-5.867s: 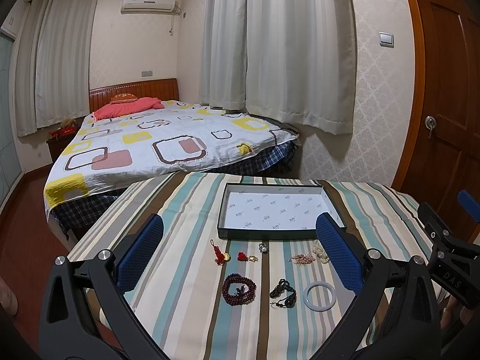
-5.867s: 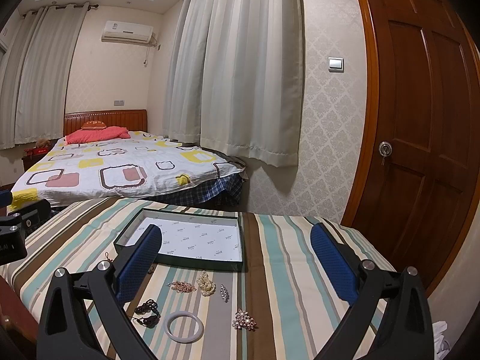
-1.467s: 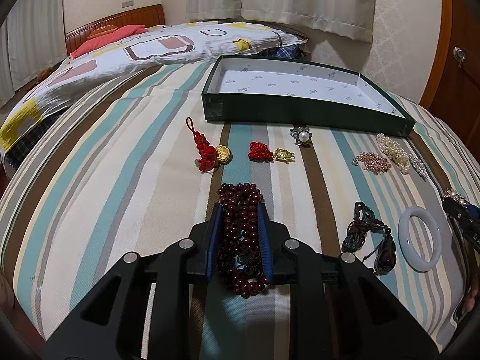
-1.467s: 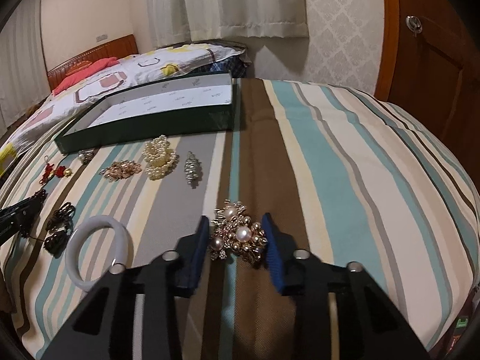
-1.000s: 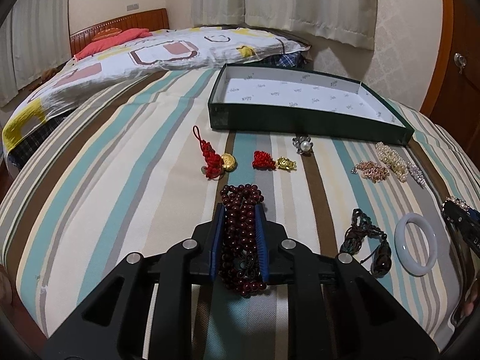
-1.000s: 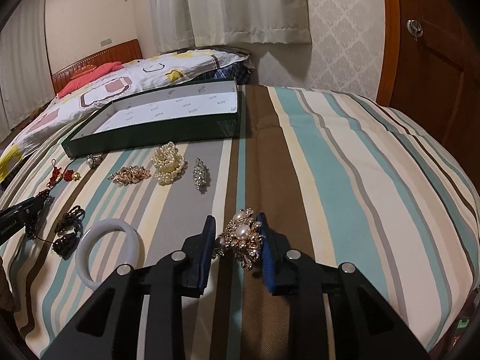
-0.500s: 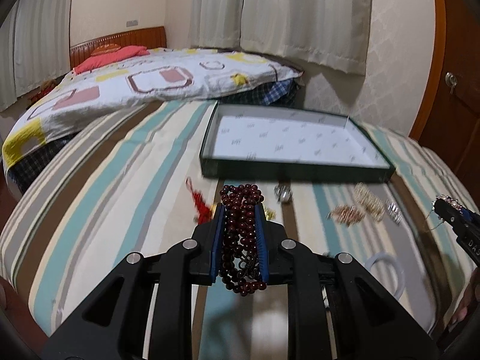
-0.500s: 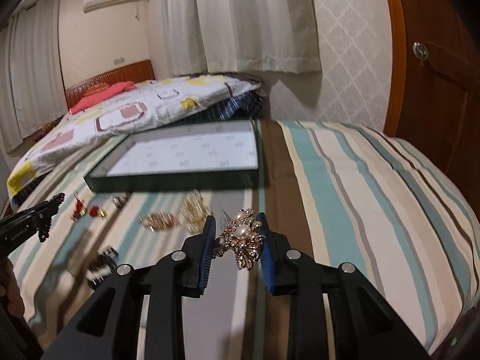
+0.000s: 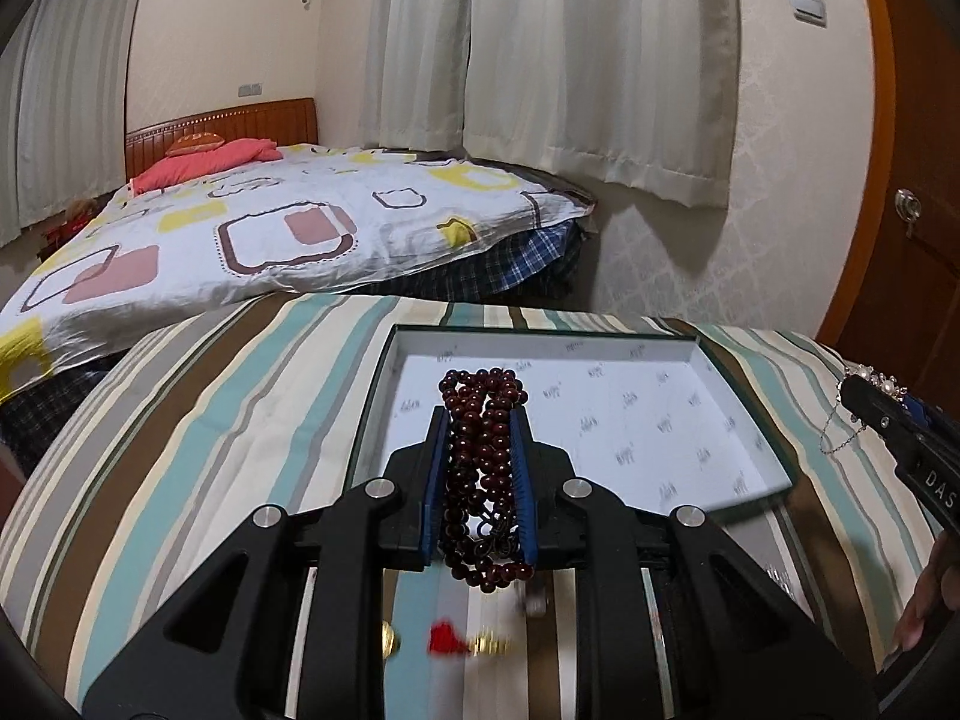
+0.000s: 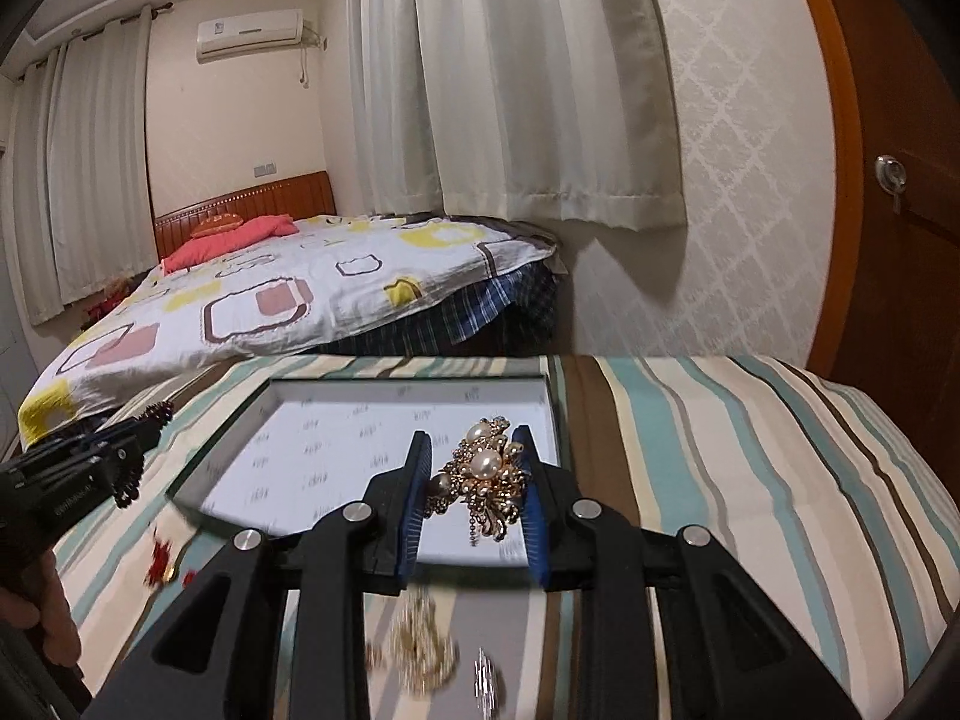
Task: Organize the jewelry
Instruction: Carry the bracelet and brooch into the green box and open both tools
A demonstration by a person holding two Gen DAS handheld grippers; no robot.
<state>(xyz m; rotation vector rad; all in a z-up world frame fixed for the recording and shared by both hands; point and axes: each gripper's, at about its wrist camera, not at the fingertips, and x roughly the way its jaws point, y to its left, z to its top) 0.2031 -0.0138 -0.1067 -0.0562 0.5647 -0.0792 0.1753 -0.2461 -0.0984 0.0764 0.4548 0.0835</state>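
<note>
My left gripper [image 9: 478, 414] is shut on a dark red bead bracelet [image 9: 483, 468] and holds it in the air over the near left part of the green tray [image 9: 744, 495] with its white lining. My right gripper [image 10: 472, 438] is shut on a gold pearl brooch [image 10: 486, 480] and holds it above the tray's [image 10: 192, 483] near right part. The right gripper also shows at the right edge of the left wrist view [image 9: 864, 390]. The left gripper also shows at the left of the right wrist view [image 10: 150, 420].
Blurred red and gold charms [image 9: 447, 639] lie on the striped tablecloth [image 9: 198, 468] below my left gripper. Blurred gold pieces [image 10: 420, 648] lie below my right gripper. A bed [image 9: 240, 234] stands beyond the table. A wooden door [image 10: 900, 180] is at the right.
Both grippers have risen and moved forward with their pieces, from above the loose jewelry to over the tray. Earlier they closed on the bracelet and the brooch on the cloth.
</note>
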